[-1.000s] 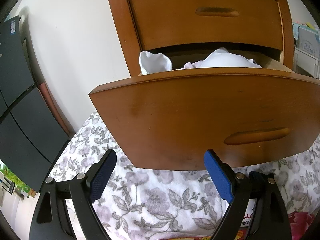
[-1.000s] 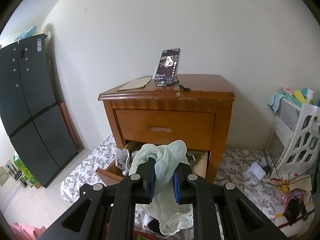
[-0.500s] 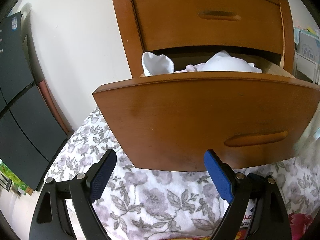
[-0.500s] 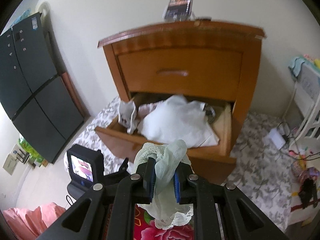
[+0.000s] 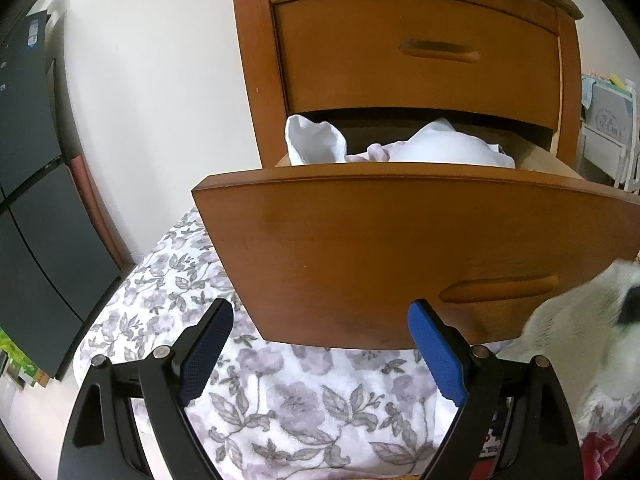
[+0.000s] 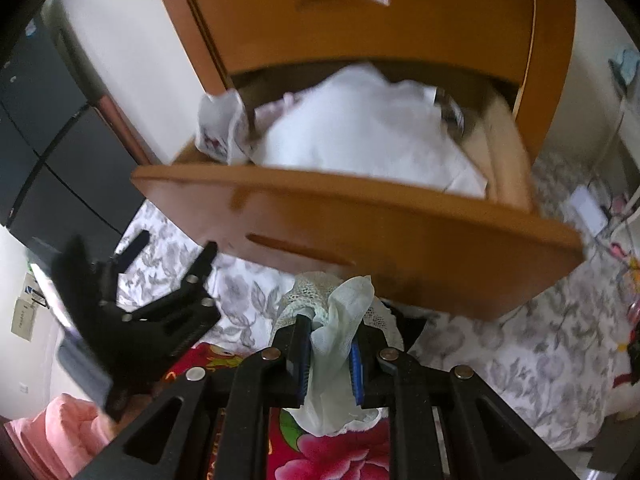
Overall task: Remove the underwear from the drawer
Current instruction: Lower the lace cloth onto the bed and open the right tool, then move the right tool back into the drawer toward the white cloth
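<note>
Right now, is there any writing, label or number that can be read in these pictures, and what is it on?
Nothing can be read for certain.
Blue sticker on the dark fridge: too small.
Red letters at the bottom edge of the left view: mostly hidden.
Paper tags at the left of the right view: blurred.
</note>
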`<action>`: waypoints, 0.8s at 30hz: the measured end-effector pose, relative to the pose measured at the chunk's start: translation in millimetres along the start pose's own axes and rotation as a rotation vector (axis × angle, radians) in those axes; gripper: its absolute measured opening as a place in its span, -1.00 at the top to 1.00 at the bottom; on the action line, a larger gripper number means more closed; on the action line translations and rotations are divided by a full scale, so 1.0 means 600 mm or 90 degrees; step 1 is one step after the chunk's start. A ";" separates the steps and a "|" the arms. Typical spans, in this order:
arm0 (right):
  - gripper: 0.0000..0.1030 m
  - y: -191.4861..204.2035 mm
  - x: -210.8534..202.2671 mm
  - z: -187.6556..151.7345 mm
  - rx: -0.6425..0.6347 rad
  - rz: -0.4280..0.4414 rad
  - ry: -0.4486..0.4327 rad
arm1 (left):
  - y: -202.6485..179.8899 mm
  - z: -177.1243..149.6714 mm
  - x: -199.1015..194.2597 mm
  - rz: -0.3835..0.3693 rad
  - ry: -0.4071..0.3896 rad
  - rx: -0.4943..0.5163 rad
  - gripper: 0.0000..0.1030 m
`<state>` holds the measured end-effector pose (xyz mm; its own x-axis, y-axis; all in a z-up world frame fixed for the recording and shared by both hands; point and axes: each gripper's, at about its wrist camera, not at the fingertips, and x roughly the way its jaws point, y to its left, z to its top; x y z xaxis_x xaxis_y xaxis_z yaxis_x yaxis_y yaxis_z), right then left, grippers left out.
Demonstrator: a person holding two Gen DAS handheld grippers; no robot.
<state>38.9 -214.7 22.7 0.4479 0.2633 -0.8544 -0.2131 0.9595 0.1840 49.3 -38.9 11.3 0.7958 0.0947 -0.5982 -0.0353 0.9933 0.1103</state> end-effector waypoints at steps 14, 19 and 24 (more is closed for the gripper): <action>-0.41 -0.017 0.068 -0.021 0.003 -0.027 0.072 | 0.015 0.001 -0.013 -0.033 -0.025 -0.026 -0.74; -0.71 -0.015 0.075 -0.022 -0.003 -0.037 0.069 | 0.022 0.001 -0.019 -0.038 -0.038 -0.038 -0.74; -1.00 -0.018 0.075 -0.024 -0.001 -0.048 0.054 | 0.023 0.001 -0.021 -0.042 -0.042 -0.042 -0.74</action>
<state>49.1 -214.6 -24.8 0.3875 0.1810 -0.9039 -0.1828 0.9762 0.1170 39.2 -26.3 21.1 0.8356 0.0273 -0.5486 -0.0198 0.9996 0.0195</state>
